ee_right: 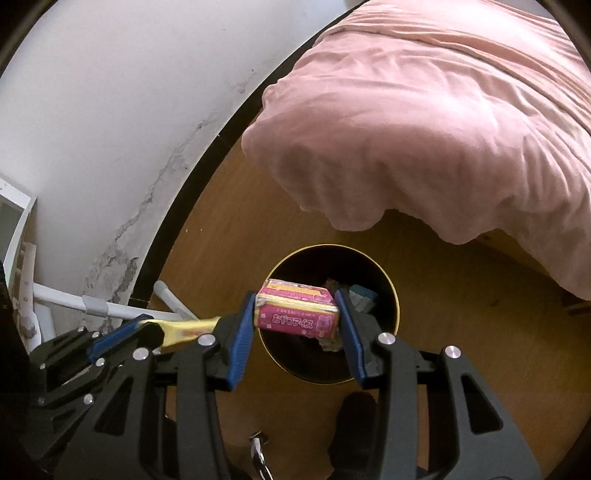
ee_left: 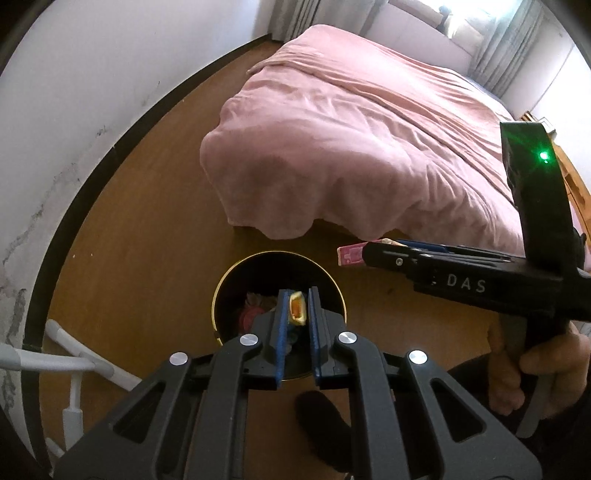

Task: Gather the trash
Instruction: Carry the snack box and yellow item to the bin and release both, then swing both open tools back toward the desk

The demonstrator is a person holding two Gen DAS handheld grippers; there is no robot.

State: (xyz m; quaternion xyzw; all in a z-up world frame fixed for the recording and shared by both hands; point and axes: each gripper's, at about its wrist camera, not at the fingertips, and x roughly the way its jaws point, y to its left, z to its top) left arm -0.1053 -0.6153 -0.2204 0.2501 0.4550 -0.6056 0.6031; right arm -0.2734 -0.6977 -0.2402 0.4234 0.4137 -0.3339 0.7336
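Trash is already lying inside the bin (ee_right: 391, 291) on the floor; we are holding our left gripper (ee_left: 296, 308), clamped on a yellow wrapper (ee_left: 296, 307), and right gripper (ee_right: 297, 314), clamped on a pink box (ee_right: 297, 308), above its rim, both drops remaining.

Daylight from the window (ee_left: 458, 22), blown out; edges fisheye-curved; bin (ee_right: 384, 266) interior dark.

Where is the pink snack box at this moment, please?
In the right wrist view the pink snack box sits clamped in the right gripper, held above the open black bin.
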